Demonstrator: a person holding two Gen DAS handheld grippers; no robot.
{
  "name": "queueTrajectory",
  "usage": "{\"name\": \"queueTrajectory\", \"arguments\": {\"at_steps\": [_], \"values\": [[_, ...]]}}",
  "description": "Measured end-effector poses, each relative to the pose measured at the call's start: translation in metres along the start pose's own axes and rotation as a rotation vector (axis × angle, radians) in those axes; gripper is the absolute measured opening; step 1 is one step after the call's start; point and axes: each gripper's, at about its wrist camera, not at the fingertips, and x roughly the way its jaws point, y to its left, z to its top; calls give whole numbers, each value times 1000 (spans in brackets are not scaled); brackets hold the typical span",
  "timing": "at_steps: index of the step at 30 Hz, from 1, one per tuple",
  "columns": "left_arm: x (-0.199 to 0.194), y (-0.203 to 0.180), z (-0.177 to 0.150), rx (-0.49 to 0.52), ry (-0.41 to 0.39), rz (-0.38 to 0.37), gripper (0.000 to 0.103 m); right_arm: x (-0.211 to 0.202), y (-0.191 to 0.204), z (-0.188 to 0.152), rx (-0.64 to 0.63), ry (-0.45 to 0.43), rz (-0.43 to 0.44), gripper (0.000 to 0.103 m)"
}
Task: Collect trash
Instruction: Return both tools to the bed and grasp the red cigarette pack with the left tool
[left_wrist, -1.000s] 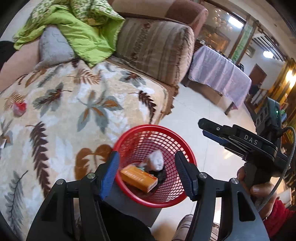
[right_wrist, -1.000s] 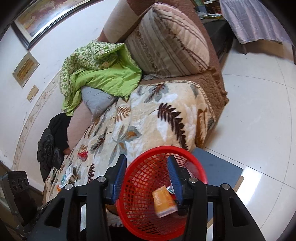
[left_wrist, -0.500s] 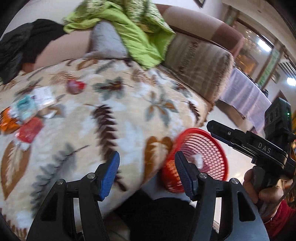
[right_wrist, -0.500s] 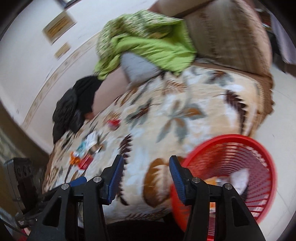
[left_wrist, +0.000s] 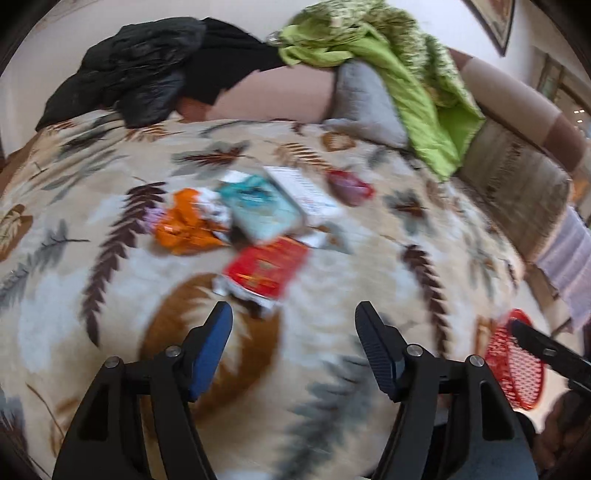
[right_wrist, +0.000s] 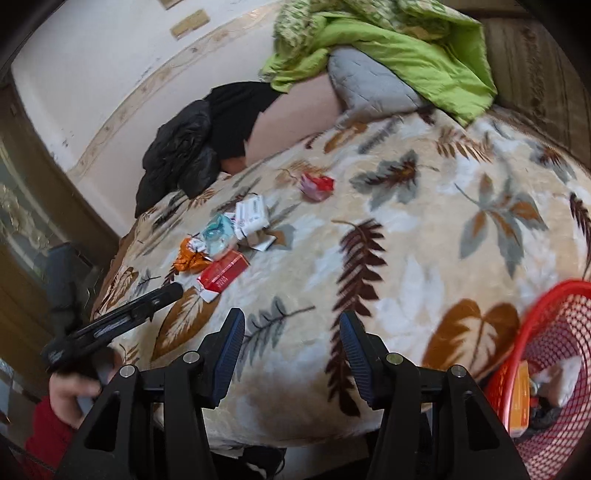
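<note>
A pile of trash lies on the leaf-patterned blanket (left_wrist: 110, 295): a red packet (left_wrist: 267, 267), an orange wrapper (left_wrist: 183, 225), a teal pack (left_wrist: 258, 210), a white box (left_wrist: 303, 190) and a crumpled red wrapper (left_wrist: 349, 184). My left gripper (left_wrist: 293, 345) is open and empty just in front of the red packet. My right gripper (right_wrist: 291, 354) is open and empty above the blanket, nearer the front edge. The red packet (right_wrist: 223, 273) and the pile also show in the right wrist view. The red mesh basket (right_wrist: 546, 321) holds an orange box (right_wrist: 519, 398) and crumpled paper.
A black jacket (left_wrist: 147, 74), a grey cushion (left_wrist: 365, 103) and a green quilt (left_wrist: 399, 66) lie along the sofa back. The basket (left_wrist: 517, 369) stands off the blanket's right end. The left gripper's body (right_wrist: 122, 321) shows in the right wrist view.
Both grippers swung left from the basket to over the blanket. The trash pile has come into view in front of the left gripper. Both stayed open and empty.
</note>
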Motion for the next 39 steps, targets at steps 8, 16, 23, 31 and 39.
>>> {"name": "queueTrajectory", "arguments": {"at_steps": [8, 16, 23, 31, 39], "values": [[65, 12, 23, 42, 72, 9, 69, 5, 6, -3, -34, 5, -13, 58], [98, -1, 21, 100, 57, 113, 67, 5, -2, -1, -4, 8, -6, 58], [90, -2, 12, 82, 26, 150, 59, 9, 3, -1, -11, 14, 2, 58], [47, -4, -20, -6, 84, 106, 59, 20, -2, 2, 40, 83, 37, 58], [38, 1, -39, 10, 78, 124, 61, 65, 25, 42, -27, 134, 104, 60]]}}
